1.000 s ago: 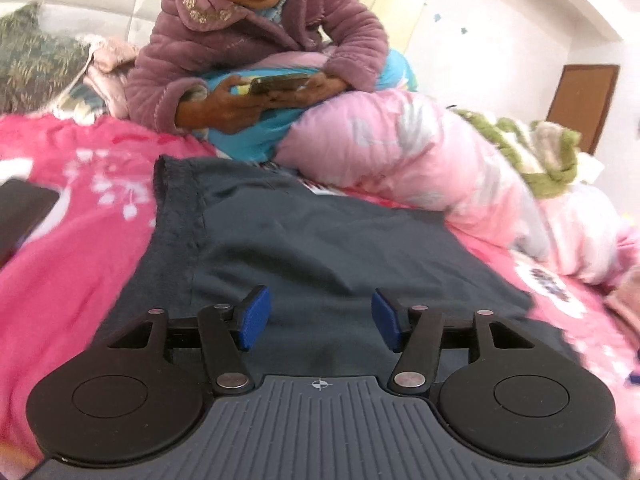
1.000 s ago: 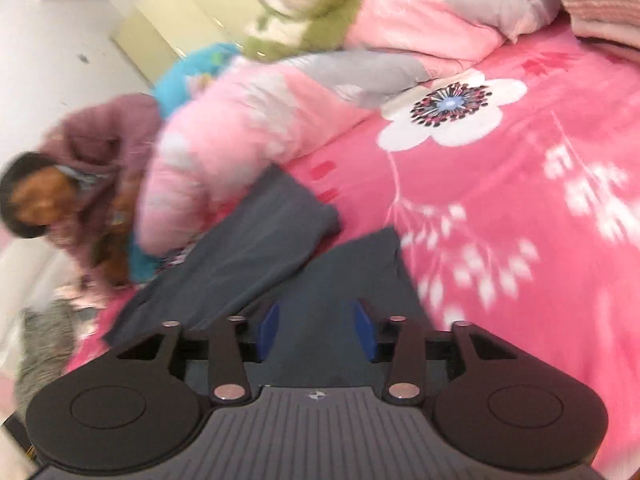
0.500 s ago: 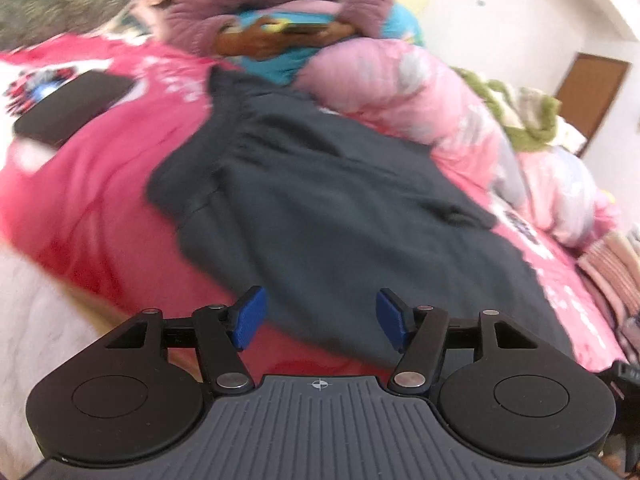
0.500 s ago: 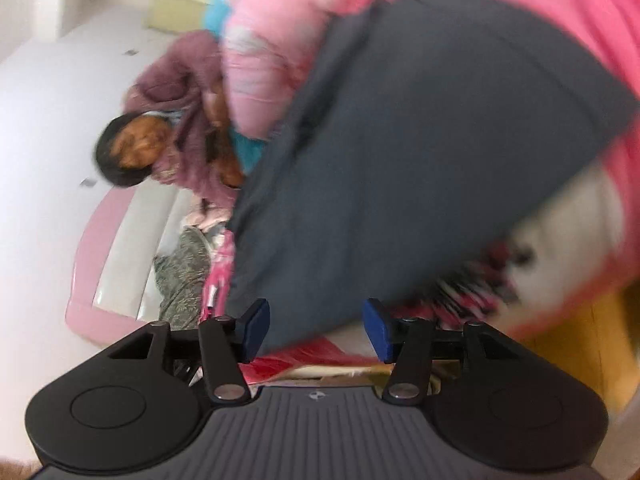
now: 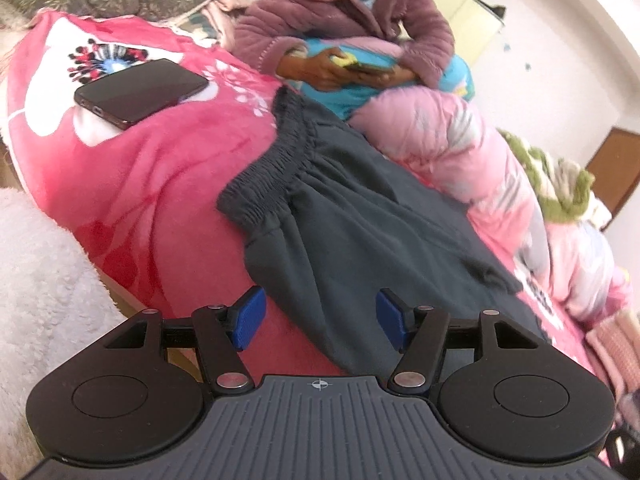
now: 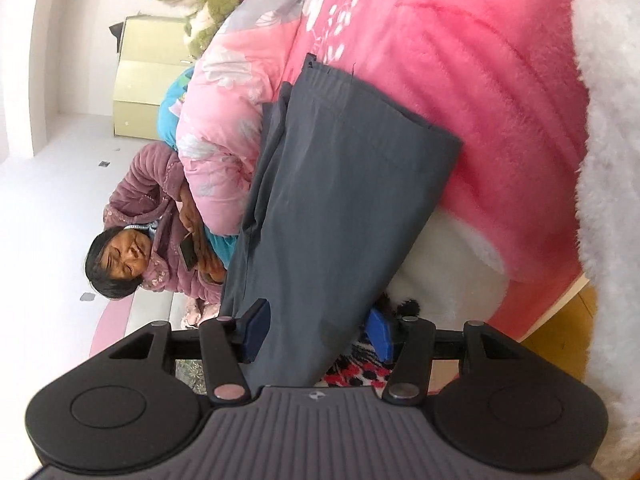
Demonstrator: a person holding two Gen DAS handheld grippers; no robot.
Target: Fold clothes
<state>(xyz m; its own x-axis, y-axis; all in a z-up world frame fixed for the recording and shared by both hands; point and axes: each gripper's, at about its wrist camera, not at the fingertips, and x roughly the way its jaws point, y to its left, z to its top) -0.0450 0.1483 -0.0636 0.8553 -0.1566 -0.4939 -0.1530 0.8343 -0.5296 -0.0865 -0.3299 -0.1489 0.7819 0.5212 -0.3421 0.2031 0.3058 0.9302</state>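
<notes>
Where laid flat on pink blanket [image 5: 168, 184]: dark grey trousers [image 5: 360, 232], elastic waistband gathered, legs smooth. Left gripper [image 5: 320, 316] spread, clear of cloth. Right gripper [image 6: 318, 330] spread around trouser edge; pad contact unclear. Far hems partly hidden by quilt [image 5: 472, 148].

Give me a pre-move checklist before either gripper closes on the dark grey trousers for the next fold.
1. Left gripper jaws apart over the near edge of the trousers: ok.
2. Right gripper jaws apart with the trouser edge between them: ok.
3. Pads pressing on cloth, either side: not ok, neither grips yet.
4. Trousers lying flat: not ok, the elastic waistband is bunched and the legs show ridges.
5. Fold area free: cannot tell; a phone lies on the pink blanket left of the waistband, and the quilt crowds the far edge.
6. Seated person clear of the trousers: ok.
</notes>
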